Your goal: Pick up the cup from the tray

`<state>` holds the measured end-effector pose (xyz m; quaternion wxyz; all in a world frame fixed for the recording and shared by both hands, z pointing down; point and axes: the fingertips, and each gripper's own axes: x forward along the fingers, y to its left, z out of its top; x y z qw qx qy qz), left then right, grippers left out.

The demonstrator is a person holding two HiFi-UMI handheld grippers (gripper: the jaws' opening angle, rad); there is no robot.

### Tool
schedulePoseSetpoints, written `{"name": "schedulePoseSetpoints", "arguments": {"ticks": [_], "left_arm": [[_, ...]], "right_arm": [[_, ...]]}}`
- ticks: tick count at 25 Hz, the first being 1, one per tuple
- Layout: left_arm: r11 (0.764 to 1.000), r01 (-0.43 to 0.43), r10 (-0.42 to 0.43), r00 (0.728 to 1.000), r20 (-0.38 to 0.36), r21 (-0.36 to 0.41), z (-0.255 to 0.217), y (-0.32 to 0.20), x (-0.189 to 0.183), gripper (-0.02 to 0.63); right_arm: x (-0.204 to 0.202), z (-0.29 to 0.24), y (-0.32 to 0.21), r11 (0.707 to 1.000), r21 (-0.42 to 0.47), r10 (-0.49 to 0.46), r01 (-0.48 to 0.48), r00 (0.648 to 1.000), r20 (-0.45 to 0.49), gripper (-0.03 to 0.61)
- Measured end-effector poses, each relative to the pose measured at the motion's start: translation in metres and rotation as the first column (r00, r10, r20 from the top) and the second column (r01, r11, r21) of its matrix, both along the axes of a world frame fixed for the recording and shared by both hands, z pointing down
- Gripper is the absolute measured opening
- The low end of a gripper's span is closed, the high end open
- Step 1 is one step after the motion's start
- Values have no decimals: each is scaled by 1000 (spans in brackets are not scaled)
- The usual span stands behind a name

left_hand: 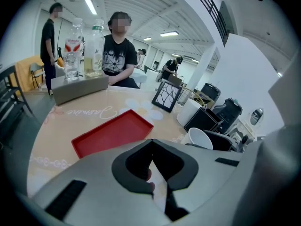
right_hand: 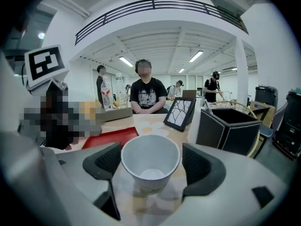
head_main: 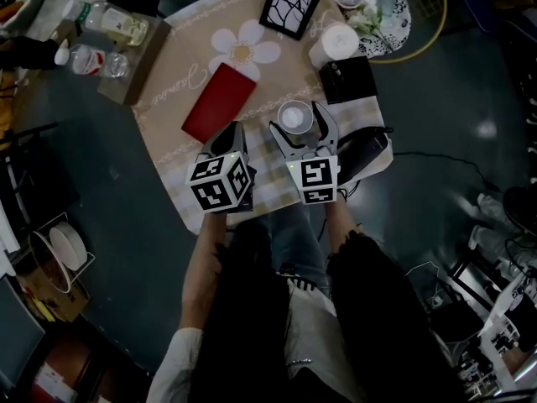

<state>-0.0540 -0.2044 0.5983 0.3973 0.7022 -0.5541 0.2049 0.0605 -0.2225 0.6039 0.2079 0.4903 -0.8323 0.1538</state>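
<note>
A white paper cup point(head_main: 294, 117) point(right_hand: 150, 166) stands upright on the patterned tablecloth, to the right of the red tray point(head_main: 220, 102) point(right_hand: 110, 136) and not on it. My right gripper point(head_main: 295, 117) point(right_hand: 150, 161) is open with the cup between its pads, a thin gap on each side. My left gripper point(head_main: 235, 128) point(left_hand: 153, 145) is shut with nothing in it and hovers over the near end of the empty tray point(left_hand: 113, 133). From the left gripper view the cup point(left_hand: 200, 138) shows to the right.
A black box point(head_main: 348, 78), a white roll point(head_main: 338, 42) and a black picture frame point(head_main: 291, 5) stand behind the cup. A grey box with bottles point(head_main: 126, 53) is at far left. A black appliance point(head_main: 365, 149) sits at the table's right edge. A person point(right_hand: 147, 95) sits opposite.
</note>
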Motion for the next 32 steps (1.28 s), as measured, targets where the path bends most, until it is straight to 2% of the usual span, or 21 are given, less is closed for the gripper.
{"name": "schedulePoseSetpoints", "arguments": {"ticks": [4, 8, 17, 23, 27, 32], "left_arm": [[1000, 1, -2, 1000, 14, 12, -16, 7, -5, 6], [997, -25, 22, 999, 49, 78, -44, 3, -5, 6], [984, -20, 15, 999, 32, 180, -94, 10, -12, 6], [976, 8, -14, 1000, 28, 217, -117, 20, -28, 6], [973, 41, -44, 999, 9, 227, -126, 30, -37, 6], [967, 13, -23, 999, 37, 253, -138, 41, -38, 6]], "right_arm": [[0, -27, 7, 1000, 20, -4, 4, 1000, 7, 391], [1, -58, 9, 998, 55, 15, -17, 1000, 25, 391], [-13, -106, 14, 996, 89, 2, -5, 1000, 25, 391], [-30, -131, 25, 996, 94, -13, 7, 998, 61, 390], [-35, -138, 36, 996, 87, -4, 0, 999, 52, 390], [-48, -144, 51, 997, 52, -53, 52, 999, 13, 380]]}}
